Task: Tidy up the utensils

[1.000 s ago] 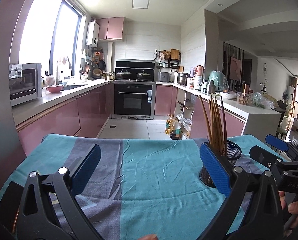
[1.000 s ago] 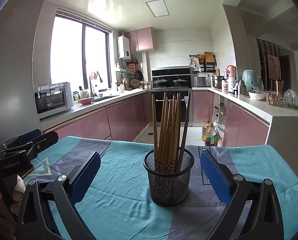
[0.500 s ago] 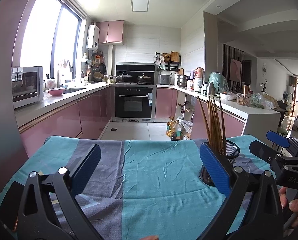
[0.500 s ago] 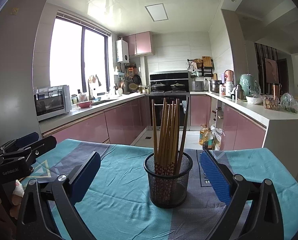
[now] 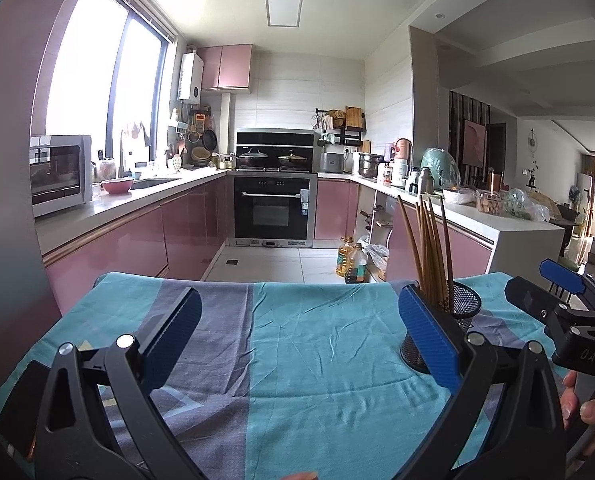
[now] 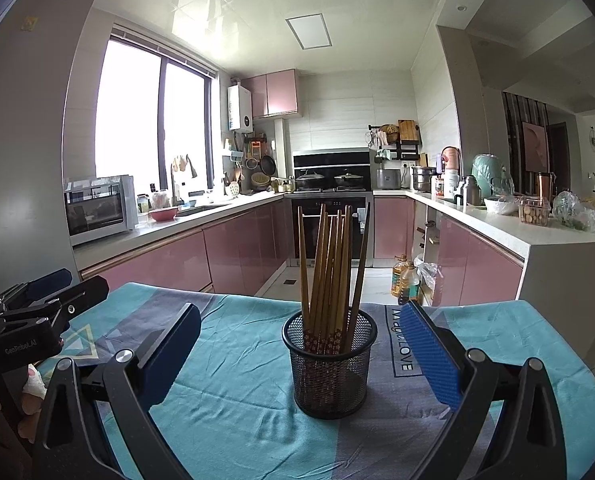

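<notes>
The chopsticks stand near upright in the cup, which I see dead ahead of my right gripper, wide open and empty. It sits right of my left gripper, also open, probably farther.

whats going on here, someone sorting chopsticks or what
A person holds a gripper in each hand over a table with a blue cloth. The chopsticks stand bunched in a black mesh cup. The right gripper is open and lined up with the cup, not touching it. The left gripper is open and empty, off to the cup's left.
</notes>
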Action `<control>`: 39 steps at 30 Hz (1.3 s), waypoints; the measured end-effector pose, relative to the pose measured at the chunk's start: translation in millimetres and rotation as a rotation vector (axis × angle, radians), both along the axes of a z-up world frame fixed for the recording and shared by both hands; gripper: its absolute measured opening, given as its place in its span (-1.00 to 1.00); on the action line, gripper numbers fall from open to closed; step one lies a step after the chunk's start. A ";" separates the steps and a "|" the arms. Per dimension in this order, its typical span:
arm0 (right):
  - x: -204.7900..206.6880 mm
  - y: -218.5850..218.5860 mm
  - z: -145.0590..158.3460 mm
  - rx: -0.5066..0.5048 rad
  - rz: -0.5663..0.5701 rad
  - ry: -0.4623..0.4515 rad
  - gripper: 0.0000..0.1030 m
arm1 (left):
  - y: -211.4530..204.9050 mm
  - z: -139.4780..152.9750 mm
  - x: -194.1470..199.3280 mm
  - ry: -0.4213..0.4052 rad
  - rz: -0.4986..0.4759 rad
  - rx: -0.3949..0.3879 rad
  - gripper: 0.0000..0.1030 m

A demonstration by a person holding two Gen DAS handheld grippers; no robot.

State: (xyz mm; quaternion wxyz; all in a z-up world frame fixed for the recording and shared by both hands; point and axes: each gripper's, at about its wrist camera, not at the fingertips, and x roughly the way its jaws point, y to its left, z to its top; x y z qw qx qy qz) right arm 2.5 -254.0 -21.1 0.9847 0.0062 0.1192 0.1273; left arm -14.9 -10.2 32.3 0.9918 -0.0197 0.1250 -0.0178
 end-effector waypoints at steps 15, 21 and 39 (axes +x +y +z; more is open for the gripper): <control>-2.6 -0.1 0.8 0.004 -0.006 -0.004 0.87 | 0.6 3.0 -3.7 -0.006 0.001 -0.011 0.89; -3.3 -0.7 1.1 0.005 -0.006 -0.007 0.87 | 1.1 3.1 -2.8 -0.009 0.003 -0.010 0.89; -4.2 -1.7 1.5 0.009 -0.010 -0.007 0.87 | 0.0 2.6 -3.2 -0.010 0.000 -0.009 0.89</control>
